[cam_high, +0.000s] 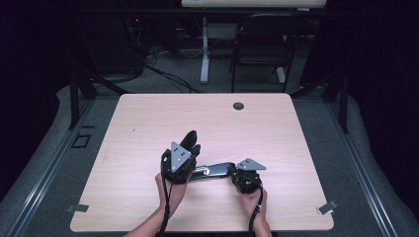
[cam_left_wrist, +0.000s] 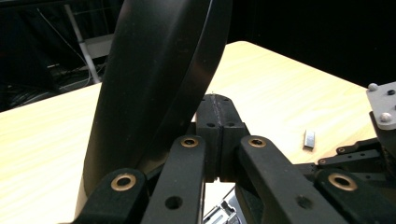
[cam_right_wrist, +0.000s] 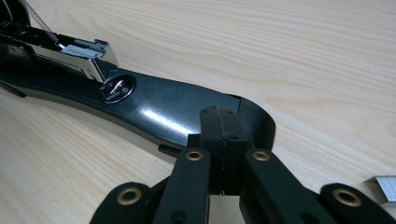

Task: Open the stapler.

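Holding a black stapler (cam_high: 210, 171) open on the table (cam_high: 148, 123), our right gripper (cam_right_wrist: 223, 122) presses its shut jaws on the base while our left gripper (cam_left_wrist: 219, 112), jaws shut, lifts the lid (cam_left_wrist: 154, 84) beside it. Staples (cam_right_wrist: 385, 186) lie to the right gripper's right; loading them probably comes next.

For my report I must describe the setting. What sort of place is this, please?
Probably a recording workspace or lab, not a home. A plain wooden table stands inside a dark curtained frame, with cables on the floor and a folding chair behind. On the table lies an opened black stapler.
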Demonstrator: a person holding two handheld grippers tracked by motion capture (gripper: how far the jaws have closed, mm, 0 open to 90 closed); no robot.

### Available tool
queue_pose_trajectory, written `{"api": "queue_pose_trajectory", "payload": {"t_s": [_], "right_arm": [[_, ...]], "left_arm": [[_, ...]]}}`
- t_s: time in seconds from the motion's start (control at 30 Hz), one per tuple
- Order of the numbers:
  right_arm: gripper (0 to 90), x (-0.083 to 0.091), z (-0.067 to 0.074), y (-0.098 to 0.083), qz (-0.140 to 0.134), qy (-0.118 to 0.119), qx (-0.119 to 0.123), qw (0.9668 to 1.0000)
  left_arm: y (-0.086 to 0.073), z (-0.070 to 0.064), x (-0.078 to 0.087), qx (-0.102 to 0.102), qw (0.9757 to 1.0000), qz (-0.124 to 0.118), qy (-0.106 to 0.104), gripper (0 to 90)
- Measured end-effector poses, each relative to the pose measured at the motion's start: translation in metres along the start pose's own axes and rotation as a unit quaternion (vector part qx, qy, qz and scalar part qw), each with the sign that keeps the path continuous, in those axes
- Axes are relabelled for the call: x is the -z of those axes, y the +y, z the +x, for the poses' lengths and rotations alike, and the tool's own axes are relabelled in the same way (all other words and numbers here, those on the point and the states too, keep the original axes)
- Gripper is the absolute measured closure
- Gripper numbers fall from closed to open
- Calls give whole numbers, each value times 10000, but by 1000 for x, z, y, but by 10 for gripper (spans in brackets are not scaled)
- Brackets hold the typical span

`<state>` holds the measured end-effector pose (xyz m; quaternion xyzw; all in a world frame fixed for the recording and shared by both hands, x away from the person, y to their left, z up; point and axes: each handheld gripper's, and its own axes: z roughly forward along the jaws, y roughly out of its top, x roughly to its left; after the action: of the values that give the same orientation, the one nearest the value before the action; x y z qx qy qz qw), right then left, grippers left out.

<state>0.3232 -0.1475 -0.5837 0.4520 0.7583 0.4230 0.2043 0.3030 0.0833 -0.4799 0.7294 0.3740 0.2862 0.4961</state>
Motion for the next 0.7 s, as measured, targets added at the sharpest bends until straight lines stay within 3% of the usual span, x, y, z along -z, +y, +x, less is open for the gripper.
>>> {"api": "queue_pose_trajectory", "payload": {"t_s": [0.33,0.7], "right_arm": [[900,0,0,0,16,-12,23,10000],[900,0,0,0,12,-11,27,10000]], "left_arm": [[-1,-1,3,-111,9998,-23,132,900],[1,4,8,-60,9998,-32,183,900]]}}
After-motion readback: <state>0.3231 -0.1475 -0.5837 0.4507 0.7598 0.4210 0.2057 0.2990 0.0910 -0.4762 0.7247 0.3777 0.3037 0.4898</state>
